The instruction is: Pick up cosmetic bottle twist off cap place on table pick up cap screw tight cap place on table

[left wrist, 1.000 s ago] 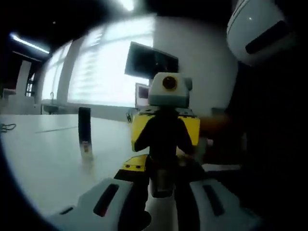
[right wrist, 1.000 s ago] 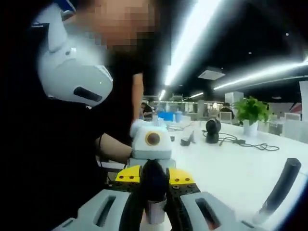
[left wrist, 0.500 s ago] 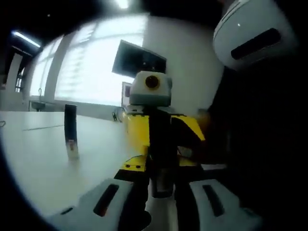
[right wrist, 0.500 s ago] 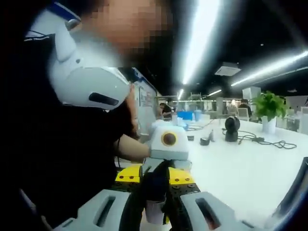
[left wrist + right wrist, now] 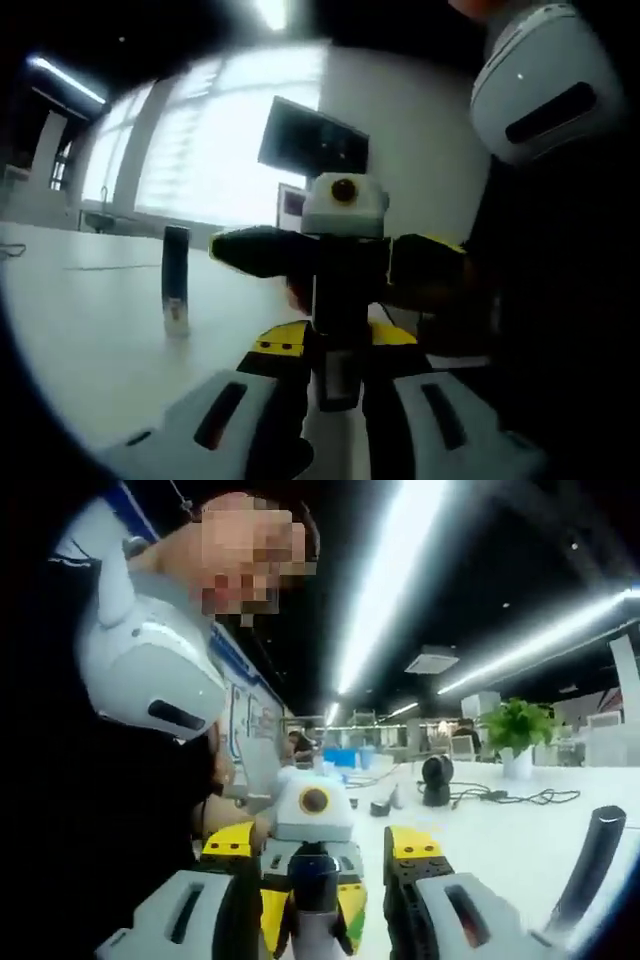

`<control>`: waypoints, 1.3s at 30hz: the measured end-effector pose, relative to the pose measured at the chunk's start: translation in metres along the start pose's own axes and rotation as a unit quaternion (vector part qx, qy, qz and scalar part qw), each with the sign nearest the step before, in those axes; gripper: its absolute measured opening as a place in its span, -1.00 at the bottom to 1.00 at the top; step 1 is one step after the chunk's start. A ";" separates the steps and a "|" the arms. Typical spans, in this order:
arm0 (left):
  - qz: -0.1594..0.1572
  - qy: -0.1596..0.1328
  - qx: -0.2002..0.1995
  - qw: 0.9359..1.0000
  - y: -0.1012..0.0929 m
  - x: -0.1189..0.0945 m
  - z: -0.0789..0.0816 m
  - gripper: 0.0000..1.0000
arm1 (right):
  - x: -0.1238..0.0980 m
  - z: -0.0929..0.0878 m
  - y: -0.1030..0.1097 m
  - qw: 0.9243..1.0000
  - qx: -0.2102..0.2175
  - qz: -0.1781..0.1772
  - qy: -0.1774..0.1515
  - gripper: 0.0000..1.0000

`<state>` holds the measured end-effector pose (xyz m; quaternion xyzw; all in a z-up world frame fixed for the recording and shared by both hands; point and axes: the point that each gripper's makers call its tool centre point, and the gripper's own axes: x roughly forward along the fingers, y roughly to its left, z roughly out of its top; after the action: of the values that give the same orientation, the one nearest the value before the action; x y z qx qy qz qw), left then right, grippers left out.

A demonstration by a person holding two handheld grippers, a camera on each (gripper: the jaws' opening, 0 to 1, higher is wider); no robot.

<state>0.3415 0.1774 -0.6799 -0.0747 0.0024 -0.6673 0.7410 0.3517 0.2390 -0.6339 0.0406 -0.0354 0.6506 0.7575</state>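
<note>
My left gripper (image 5: 336,352) is shut on the silver body of a small cosmetic bottle (image 5: 337,376), held upright above the table. A black cap (image 5: 340,295) sits on top of it. My right gripper (image 5: 340,262) faces it from the far side, with its jaws spread wide on either side of the cap and not touching it. In the right gripper view the right gripper (image 5: 320,846) stands open around the cap (image 5: 313,872), and beyond it the left gripper (image 5: 312,912) clamps the bottle (image 5: 316,938).
A second tall dark bottle (image 5: 175,285) (image 5: 588,872) stands alone on the white table (image 5: 80,350) (image 5: 500,845). A potted plant (image 5: 518,730), a black round device (image 5: 435,776) and cables lie farther back. The person in black (image 5: 560,300) stands close behind the grippers.
My right gripper was shut on the black cap; now its jaws have opened wide and let the cap go. The left gripper keeps its hold on the bottle.
</note>
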 end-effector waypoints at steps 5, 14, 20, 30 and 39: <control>0.055 -0.001 0.010 0.998 0.021 -0.002 0.000 -0.81 | -0.004 0.004 -0.014 0.997 0.013 -0.076 -0.014 -0.19; 0.175 -0.007 0.048 0.983 0.061 -0.015 0.005 -0.81 | -0.012 0.009 -0.026 0.979 0.043 -0.197 -0.029 -0.04; 0.212 -0.003 0.065 0.975 0.072 -0.020 0.004 -0.81 | -0.021 0.015 -0.041 0.957 0.026 -0.287 -0.033 -0.41; 0.247 0.002 0.073 0.966 0.081 -0.023 0.004 -0.81 | -0.019 -0.003 -0.045 0.938 0.003 -0.345 0.013 -0.49; 0.277 0.009 0.057 0.959 0.090 -0.032 0.001 -1.00 | -0.047 0.015 -0.068 0.907 0.006 -0.417 -0.055 -0.49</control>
<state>0.4267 0.2176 -0.6927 -0.0227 -0.0085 -0.4359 0.8997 0.4119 0.1810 -0.6251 0.0921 -0.0528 0.2725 0.9563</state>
